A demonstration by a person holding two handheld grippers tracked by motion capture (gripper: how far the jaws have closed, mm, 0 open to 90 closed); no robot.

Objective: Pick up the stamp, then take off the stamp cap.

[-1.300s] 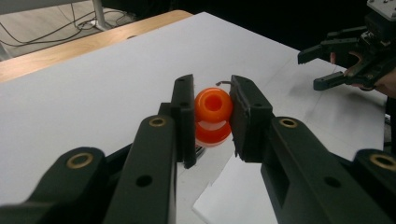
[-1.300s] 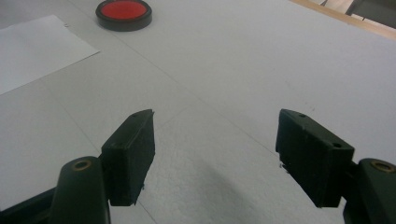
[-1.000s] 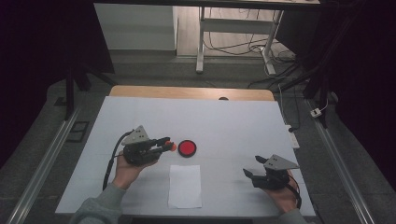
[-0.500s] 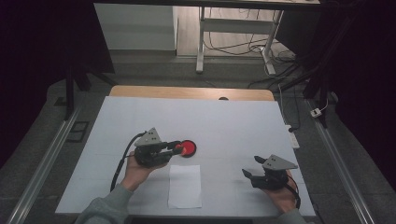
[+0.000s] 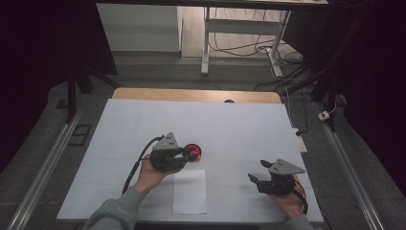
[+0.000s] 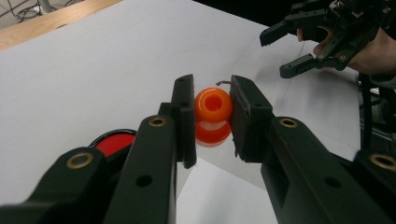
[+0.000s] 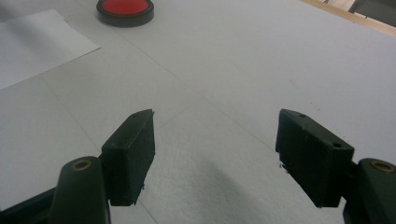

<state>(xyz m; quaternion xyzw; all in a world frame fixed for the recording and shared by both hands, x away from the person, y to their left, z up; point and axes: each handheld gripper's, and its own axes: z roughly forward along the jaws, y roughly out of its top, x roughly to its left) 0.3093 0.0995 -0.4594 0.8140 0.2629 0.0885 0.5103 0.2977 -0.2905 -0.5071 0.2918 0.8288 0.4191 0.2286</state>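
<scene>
My left gripper is shut on an orange knobbed piece, held by its sides just above the table. A red round pad with a black rim lies beside and below the left jaw. From above, the left gripper points right, its tips over the pad. A white paper sheet lies just in front of it. My right gripper rests low at the right, open, with bare table between its jaws.
The white table top ends in a wooden strip at the far side. Metal rails run along both sides. The left gripper's black cable trails back along the forearm. A white power strip lies off the right edge.
My left gripper has moved to the right with the orange piece, from beside the red pad to over it. The right gripper has stayed where it was.
</scene>
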